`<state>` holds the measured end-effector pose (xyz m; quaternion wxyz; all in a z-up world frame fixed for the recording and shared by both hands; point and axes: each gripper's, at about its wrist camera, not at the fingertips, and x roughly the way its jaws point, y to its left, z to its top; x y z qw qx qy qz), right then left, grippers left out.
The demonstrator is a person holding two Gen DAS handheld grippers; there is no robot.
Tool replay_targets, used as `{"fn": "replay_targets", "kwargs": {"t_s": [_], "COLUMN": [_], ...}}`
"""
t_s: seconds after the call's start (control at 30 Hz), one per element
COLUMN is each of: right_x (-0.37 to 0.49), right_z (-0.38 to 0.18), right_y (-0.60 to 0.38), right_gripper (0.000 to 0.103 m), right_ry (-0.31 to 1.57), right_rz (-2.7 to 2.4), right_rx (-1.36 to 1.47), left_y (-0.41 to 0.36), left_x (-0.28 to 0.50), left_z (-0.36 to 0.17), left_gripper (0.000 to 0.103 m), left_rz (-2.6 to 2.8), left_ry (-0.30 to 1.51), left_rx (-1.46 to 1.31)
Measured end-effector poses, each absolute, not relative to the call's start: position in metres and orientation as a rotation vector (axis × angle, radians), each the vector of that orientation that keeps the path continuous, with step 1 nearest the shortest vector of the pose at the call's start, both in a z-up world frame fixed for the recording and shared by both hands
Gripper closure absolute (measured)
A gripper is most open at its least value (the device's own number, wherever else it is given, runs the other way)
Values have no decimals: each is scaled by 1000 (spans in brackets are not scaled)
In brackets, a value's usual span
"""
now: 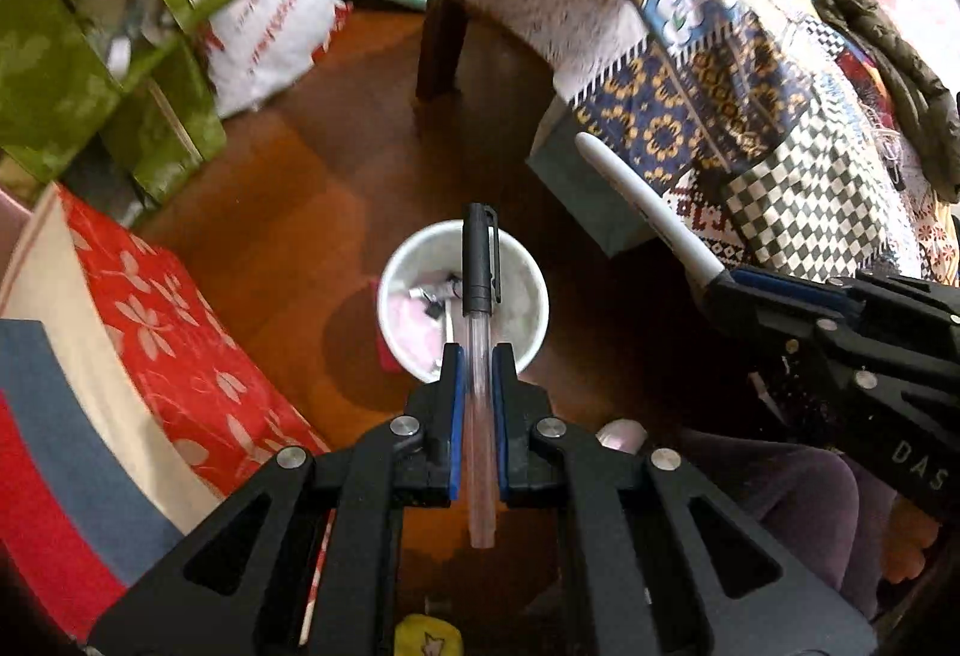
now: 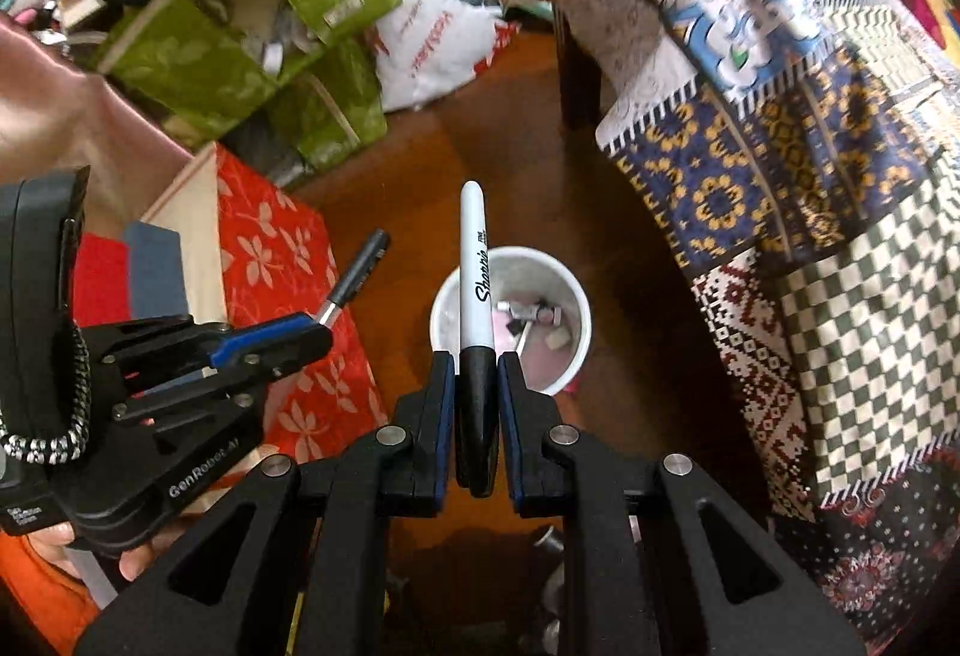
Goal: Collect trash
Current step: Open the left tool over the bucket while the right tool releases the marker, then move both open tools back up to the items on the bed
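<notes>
While a patchwork quilt (image 1: 708,74) drapes the furniture on the right, a white cup (image 1: 463,296) of scraps stands on the wooden floor (image 1: 288,236). Above it, the left gripper (image 1: 478,356) clamps a clear pen (image 1: 480,332); the right gripper (image 2: 478,362) clamps a Sharpie marker (image 2: 476,290).

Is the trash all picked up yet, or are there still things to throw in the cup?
Partly done. The white cup on the floor already holds a few small scraps. In hand: the left tongs grip a clear pen with a black cap, and the right tongs grip a Sharpie marker, both above the cup. Left: dropping both in.
</notes>
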<state>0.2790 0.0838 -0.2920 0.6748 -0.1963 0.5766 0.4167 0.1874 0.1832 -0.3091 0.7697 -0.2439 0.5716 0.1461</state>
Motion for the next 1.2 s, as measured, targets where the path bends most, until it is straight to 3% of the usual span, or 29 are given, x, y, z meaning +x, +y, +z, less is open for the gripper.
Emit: {"fn": "replay_targets", "kwargs": {"t_s": [0.37, 0.43, 0.5, 0.83, 1.2], "right_x": [309, 313, 315, 314, 321], "right_z": [-313, -317, -319, -303, -217], "right_y": [106, 107, 105, 75, 15], "right_gripper": [89, 80, 70, 69, 69], "right_ry": [1369, 1396, 1418, 1362, 1152], "right_rz": [945, 945, 929, 889, 877], "right_rx": [-393, -382, -381, -408, -341], "left_y": [200, 203, 204, 187, 157], "left_x": [226, 228, 227, 210, 210], "left_z": [-335, -337, -336, -305, -224], "left_gripper": [96, 79, 70, 70, 70], "left_rz": [343, 377, 395, 397, 411], "left_ry": [1287, 1299, 1295, 1252, 1096], "left_rx": [-553, -542, -532, -452, -379]}}
